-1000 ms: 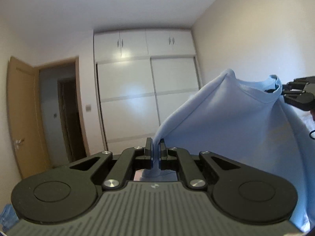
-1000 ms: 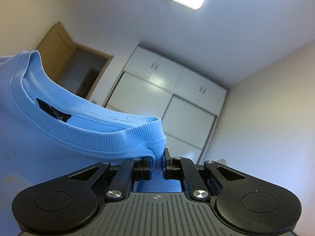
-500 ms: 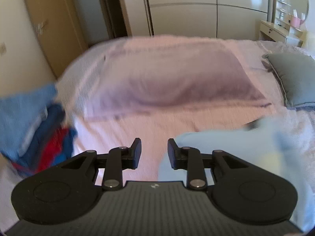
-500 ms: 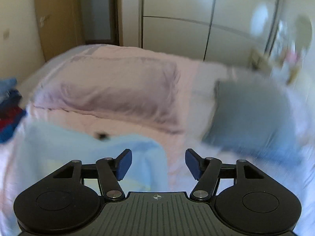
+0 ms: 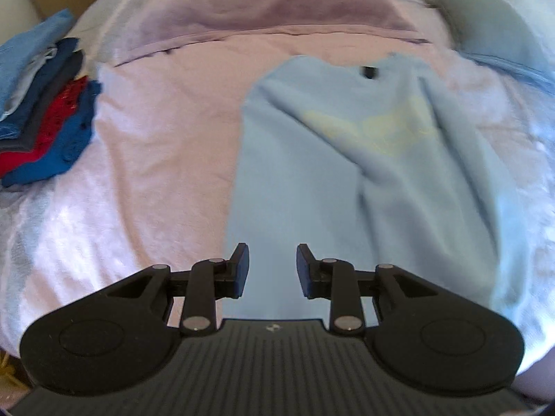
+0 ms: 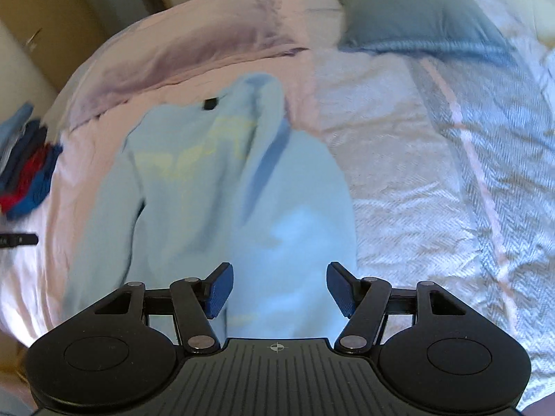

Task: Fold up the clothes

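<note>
Light blue sweatshirt [image 5: 347, 180] dropped rumpled, centre frame.
Left gripper [image 5: 271, 265] and right gripper [image 6: 277, 289] apart, empty; next: smoothing flat, probably.

Left gripper [image 5: 271, 266]: matte black all over, two flat black fingers [image 5: 240, 266] on slim linkage arms, silver screw heads at every pivot. Round black discs flank a ribbed grey body carrying a small pale mark. Right gripper [image 6: 278, 289]: the same black frame and silver screws, but its pads [image 6: 218, 289] are textured blue, with a crosshair mark on the ribbed body.
</note>
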`<state>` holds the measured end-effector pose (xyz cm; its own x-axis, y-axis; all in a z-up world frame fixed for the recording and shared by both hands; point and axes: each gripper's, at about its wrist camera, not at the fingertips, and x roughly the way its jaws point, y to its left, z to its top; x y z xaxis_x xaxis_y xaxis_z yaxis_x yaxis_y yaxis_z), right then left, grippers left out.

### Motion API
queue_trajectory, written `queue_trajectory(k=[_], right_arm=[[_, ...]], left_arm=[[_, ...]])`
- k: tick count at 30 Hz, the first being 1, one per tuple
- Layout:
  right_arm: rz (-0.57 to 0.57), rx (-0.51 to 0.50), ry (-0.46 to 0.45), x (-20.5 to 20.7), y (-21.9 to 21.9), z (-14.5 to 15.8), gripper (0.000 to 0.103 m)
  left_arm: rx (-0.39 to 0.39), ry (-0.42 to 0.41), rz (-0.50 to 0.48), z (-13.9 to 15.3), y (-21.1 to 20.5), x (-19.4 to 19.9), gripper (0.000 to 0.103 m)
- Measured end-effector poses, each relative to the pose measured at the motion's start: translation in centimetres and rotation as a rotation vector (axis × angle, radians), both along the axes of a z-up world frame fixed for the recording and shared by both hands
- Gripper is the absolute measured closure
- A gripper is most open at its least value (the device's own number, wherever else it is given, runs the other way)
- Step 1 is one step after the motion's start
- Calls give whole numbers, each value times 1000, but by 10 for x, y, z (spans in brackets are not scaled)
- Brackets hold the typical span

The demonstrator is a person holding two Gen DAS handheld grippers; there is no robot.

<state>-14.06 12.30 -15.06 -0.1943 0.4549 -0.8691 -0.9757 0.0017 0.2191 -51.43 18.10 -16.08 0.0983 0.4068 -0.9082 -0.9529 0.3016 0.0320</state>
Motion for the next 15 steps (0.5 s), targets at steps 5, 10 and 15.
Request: queue_trajectory(k=[5,10,15], right_arm=[[106,48,-78,-35,-41,-10,39],[222,-25,-153,-59,-86,-57,39],[374,-53,-234,-78,-95,-97,39]], left_arm=[[43,-49,-91,3,-33,-1,77],[9,-60,-83,-8,-63,-15,77],[-28,-80,-17,-21,-86,-23,77]])
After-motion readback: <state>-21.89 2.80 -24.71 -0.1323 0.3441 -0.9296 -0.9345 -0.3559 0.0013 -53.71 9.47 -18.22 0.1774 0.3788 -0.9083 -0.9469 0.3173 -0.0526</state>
